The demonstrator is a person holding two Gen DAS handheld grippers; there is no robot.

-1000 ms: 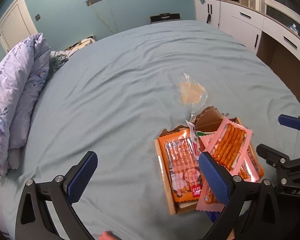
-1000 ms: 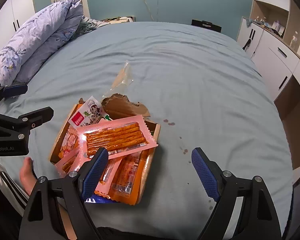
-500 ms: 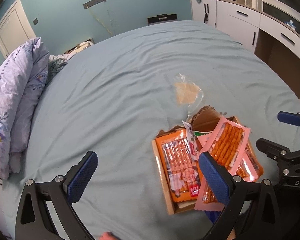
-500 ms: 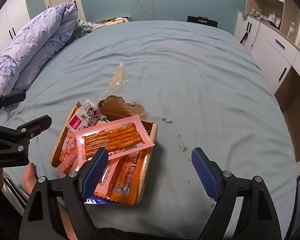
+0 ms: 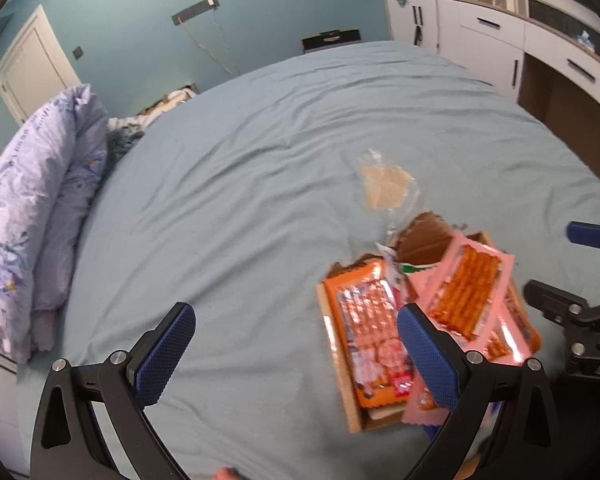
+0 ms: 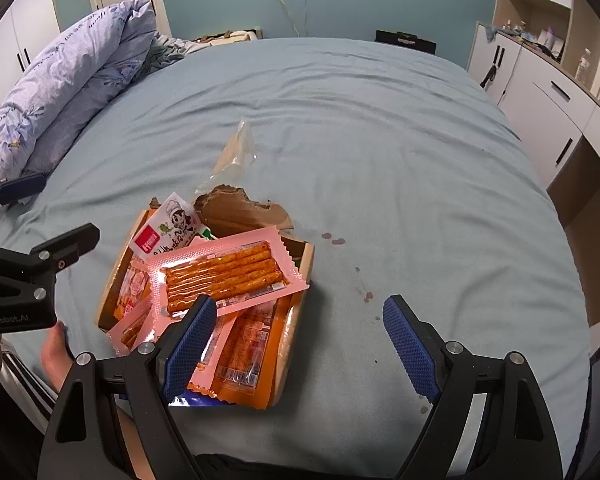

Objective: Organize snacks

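Observation:
A shallow cardboard box (image 6: 305,264) (image 5: 332,332) full of snack packets lies on the blue bed. On top lies a pink packet of orange sticks (image 6: 224,276) (image 5: 466,288), beside an orange sausage packet (image 5: 370,340) and a white cartoon packet (image 6: 168,228). A clear bag with a brown snack (image 5: 384,186) (image 6: 236,152) lies on the sheet beyond the box. My left gripper (image 5: 296,354) is open and empty, left of the box. My right gripper (image 6: 296,344) is open and empty, over the box's near right corner.
A rolled floral duvet (image 5: 32,216) (image 6: 72,84) lies along the bed's left side. White cabinets and drawers (image 6: 548,92) (image 5: 500,36) stand to the right. Small dark stains (image 6: 336,240) mark the sheet right of the box. A bare foot (image 6: 56,352) shows at the bed's near edge.
Both grippers have drawn back and up slightly, so the box and bag sit a little lower and smaller in view. Both stay open.

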